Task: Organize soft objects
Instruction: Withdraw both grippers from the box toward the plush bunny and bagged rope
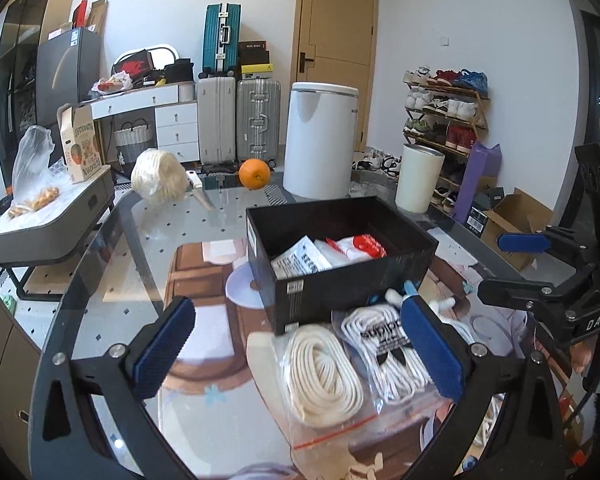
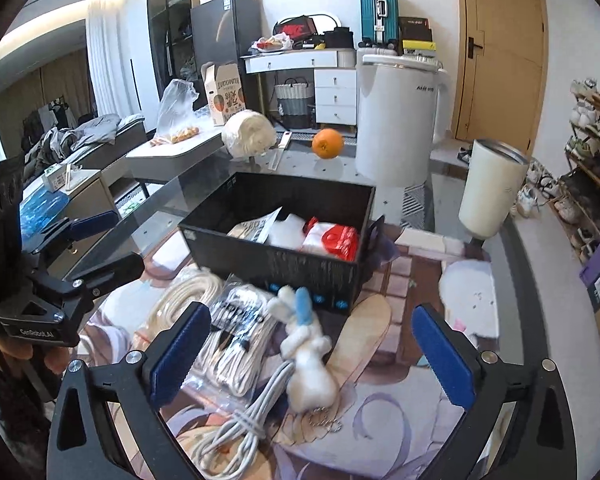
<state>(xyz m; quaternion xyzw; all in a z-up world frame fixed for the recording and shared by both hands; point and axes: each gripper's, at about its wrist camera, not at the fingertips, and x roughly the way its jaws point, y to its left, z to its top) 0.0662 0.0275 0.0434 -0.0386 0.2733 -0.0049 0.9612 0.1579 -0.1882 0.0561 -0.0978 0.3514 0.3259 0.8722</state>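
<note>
A black box stands on the glass table, with white and red packets inside. In front of it lie a bag of cream rope, a bag of white laces, a white plush rabbit with a blue ear and a coiled white cable. My left gripper hangs open above the two bags, holding nothing. Over the rabbit, my right gripper is open and also holds nothing.
Behind the box are a ball of cream yarn, a knife, an orange, a white appliance and a cream cup. The table's curved rim runs on the left. A shoe rack stands at the right.
</note>
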